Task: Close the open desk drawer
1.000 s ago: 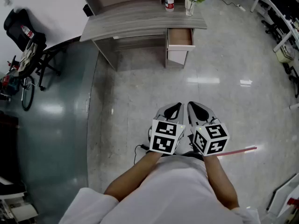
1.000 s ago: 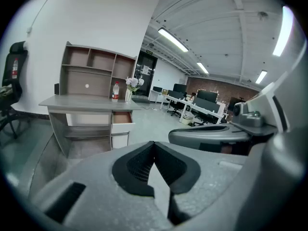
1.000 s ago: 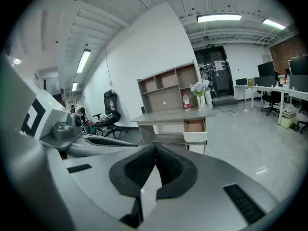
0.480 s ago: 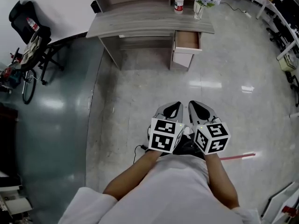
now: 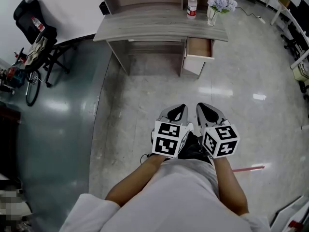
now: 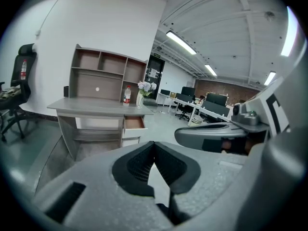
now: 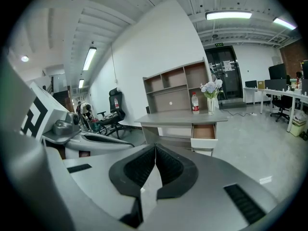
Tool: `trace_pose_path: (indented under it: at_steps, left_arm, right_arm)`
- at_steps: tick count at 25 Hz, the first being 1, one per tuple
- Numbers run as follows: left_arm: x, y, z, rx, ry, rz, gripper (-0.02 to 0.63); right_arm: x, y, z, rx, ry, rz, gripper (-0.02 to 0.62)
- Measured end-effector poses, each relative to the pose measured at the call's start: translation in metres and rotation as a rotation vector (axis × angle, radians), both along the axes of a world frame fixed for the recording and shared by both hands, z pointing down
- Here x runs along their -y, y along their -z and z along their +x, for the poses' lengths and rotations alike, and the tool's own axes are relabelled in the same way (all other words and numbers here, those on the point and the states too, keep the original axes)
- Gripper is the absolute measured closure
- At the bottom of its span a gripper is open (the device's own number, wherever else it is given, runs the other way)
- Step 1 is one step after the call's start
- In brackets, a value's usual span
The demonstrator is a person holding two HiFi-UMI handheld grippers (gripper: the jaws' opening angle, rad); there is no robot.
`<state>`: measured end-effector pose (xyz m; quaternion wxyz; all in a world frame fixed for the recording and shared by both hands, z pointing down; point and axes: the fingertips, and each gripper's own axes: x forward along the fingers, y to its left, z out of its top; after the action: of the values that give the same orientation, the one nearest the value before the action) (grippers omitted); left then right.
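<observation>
Since the earlier frames, the counter (image 5: 159, 23) has been shifted lower and rightward in the head view. Its drawer (image 5: 199, 48) is pulled out at the right end, well apart from the left tongs (image 5: 179, 110) and right tongs (image 5: 203, 109). In the left gripper view, the left tongs are seen clenched and empty. In the right gripper view, the right tongs are likewise clenched on nothing, with the drawer far ahead.
</observation>
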<state>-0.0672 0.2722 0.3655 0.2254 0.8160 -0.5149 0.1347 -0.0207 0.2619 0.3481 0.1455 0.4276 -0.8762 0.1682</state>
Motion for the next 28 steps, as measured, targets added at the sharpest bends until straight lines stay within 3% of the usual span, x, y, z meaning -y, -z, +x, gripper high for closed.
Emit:
trace_pose_path:
  at_steps: [11, 28]
  left_arm:
    - [0.083, -0.013, 0.012, 0.009, -0.012, -0.037, 0.603]
    - [0.232, -0.016, 0.066, 0.052, -0.036, -0.089, 0.603]
  right_arm:
    - [0.080, -0.019, 0.012, 0.015, -0.004, -0.046, 0.594]
    - [0.221, -0.036, 0.060, 0.063, -0.025, -0.116, 0.594]
